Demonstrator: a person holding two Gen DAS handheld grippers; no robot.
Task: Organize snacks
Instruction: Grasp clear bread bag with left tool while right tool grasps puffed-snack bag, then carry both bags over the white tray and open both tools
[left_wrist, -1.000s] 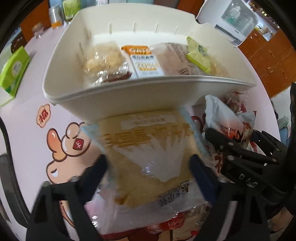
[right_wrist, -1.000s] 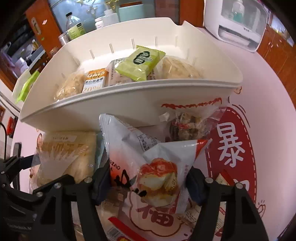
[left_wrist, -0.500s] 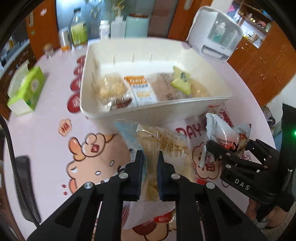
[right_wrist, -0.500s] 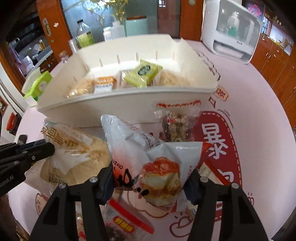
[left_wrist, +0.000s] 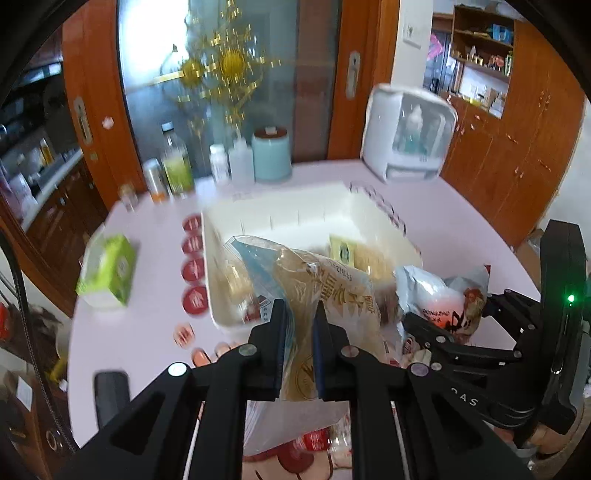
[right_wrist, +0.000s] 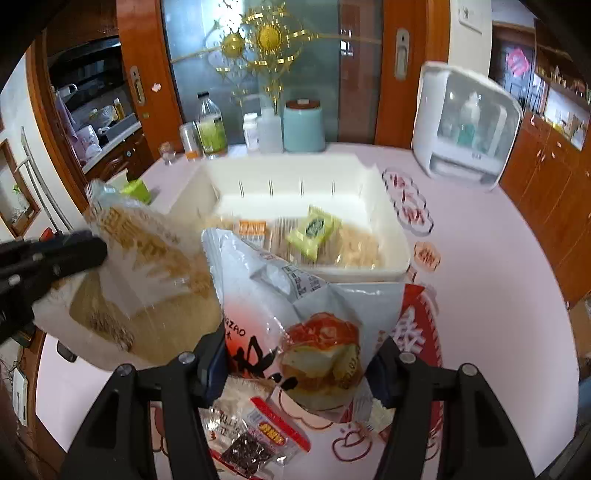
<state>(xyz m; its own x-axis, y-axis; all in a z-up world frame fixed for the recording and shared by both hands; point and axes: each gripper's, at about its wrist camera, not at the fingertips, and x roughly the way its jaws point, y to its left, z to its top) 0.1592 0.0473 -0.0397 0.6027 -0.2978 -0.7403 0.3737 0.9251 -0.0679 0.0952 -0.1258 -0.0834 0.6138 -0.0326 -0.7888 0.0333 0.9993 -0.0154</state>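
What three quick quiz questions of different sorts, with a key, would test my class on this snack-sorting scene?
1. True or false: the left hand-held gripper is empty.
2. Which bag does the right hand-held gripper hold? A) the white and red bag B) the green packet
3. Fill in: the green packet lies inside the white ____.

Key: 1 false, it pinches the yellow snack bag; 2 A; 3 bin.

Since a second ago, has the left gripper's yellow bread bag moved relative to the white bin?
Yes. The yellow bread bag, clamped in the left gripper, has lifted off the table and now overlaps the white bin instead of lying below its front wall.
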